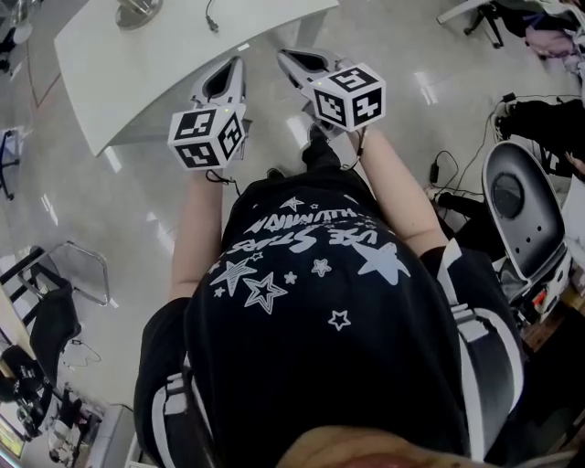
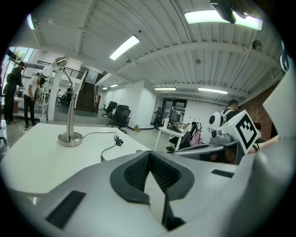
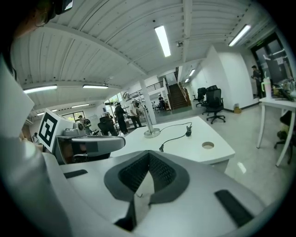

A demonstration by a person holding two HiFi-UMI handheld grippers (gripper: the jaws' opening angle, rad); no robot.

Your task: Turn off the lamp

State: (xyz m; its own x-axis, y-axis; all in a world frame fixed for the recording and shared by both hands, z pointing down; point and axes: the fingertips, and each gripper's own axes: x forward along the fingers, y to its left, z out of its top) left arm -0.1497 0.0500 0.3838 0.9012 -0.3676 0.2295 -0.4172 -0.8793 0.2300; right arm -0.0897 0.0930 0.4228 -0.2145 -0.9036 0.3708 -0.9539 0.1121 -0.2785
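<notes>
A silver desk lamp stands on a white table, its round base at the far side. Its head looks unlit. Its black cord runs across the tabletop with an inline switch and ends in a loose plug. My left gripper and right gripper are held side by side at the table's near edge, pointing toward the lamp. Each is shut with nothing between the pads. Seen along the jaws, the left gripper and right gripper are well short of the switch.
The tabletop has a round cable hole near its corner. Several people stand beyond the table. Black office chairs and another desk sit further back. A grey chair stands to my right on the glossy floor.
</notes>
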